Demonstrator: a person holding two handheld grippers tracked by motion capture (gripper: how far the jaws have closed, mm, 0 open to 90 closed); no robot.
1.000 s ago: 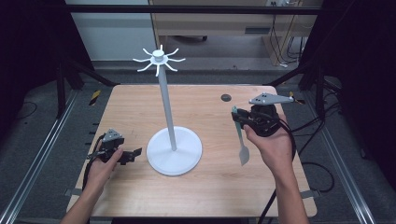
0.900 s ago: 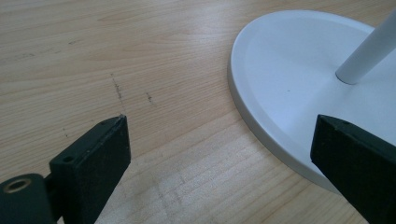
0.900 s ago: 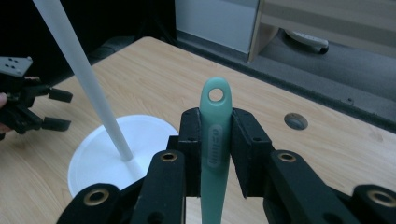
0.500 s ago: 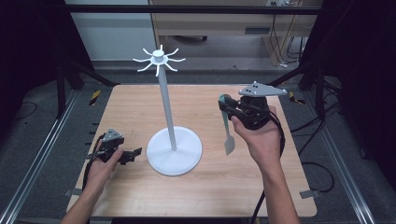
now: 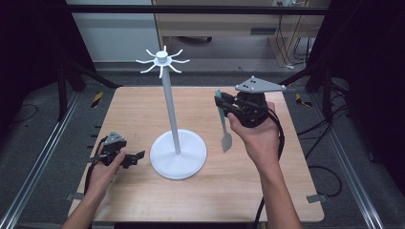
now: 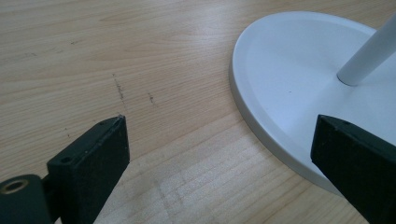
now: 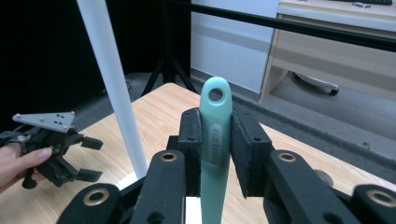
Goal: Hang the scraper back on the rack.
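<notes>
- Right gripper (image 5: pixel 223 102), right of the white stand (image 5: pixel 177 152), clamps a green spatula (image 5: pixel 223 125) by its handle.
- Left gripper (image 5: pixel 136 157) rests wide open on the table (image 5: pixel 229 191), just left of the stand's base.

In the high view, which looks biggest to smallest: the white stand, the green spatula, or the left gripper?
1. White stand, by far the largest.
2. Green spatula.
3. Left gripper, though the hand hides part of it, so its rank against the spatula is unsure.

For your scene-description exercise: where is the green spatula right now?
In the high view the green spatula hangs blade-down, clamped in the right gripper, lifted above the table just right of the white stand's pole.
</notes>
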